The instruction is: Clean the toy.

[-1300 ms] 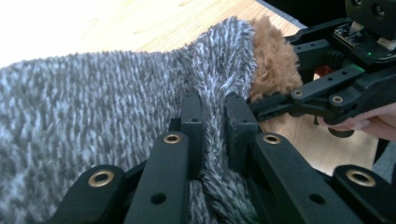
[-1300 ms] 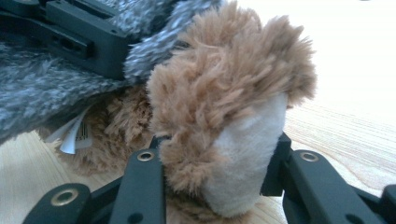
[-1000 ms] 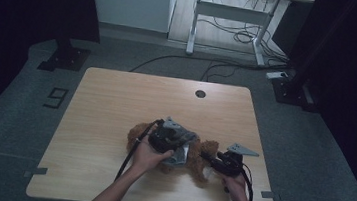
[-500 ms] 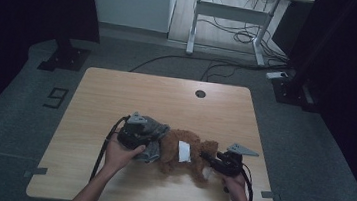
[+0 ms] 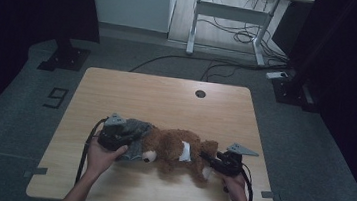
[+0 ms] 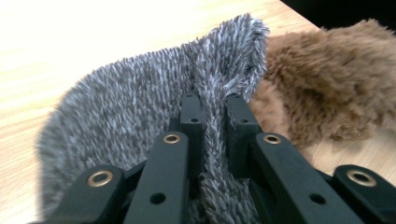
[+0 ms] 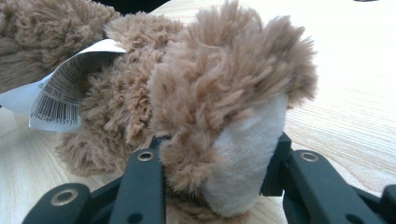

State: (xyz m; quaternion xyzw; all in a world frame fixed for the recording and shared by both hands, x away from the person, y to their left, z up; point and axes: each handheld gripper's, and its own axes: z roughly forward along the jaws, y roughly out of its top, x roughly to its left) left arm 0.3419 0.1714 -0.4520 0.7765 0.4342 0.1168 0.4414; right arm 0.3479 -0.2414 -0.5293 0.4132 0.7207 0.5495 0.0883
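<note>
High view: a brown plush toy (image 5: 176, 151) lies on its side on the near half of the light wooden surface (image 5: 166, 99), its length running left to right between the person's two hands. At its left end, a piece of grey fuzzy fabric (image 5: 137, 135) sits against the toy's head. The left hand-held gripper (image 5: 115, 135) rests right there, with the left hand (image 5: 103, 155) behind it, and its black cable looping toward the near edge. At the toy's right end, the right hand-held gripper (image 5: 212, 162) meets a foot, held by the right hand (image 5: 233, 184). A white tag (image 5: 185, 151) shows on the toy's middle.

In the left gripper view, the left hand-held gripper (image 6: 209, 121) is closed on a fold of the grey fuzzy fabric (image 6: 140, 107), which is pinched upright between the two black jaws and spreads out to the left over the surface (image 6: 70, 37). The brown plush toy (image 6: 327, 79) lies just to the right of the jaws, touching the fabric's edge.

In the right gripper view, the right hand-held gripper (image 7: 219, 163) clamps the toy's foot (image 7: 233, 102), brown fur on top and a pale cream sole (image 7: 247, 154) facing the camera, filling the gap between the jaws. The white tag (image 7: 60, 88), printed with a barcode, hangs at the left against the toy's body.
</note>
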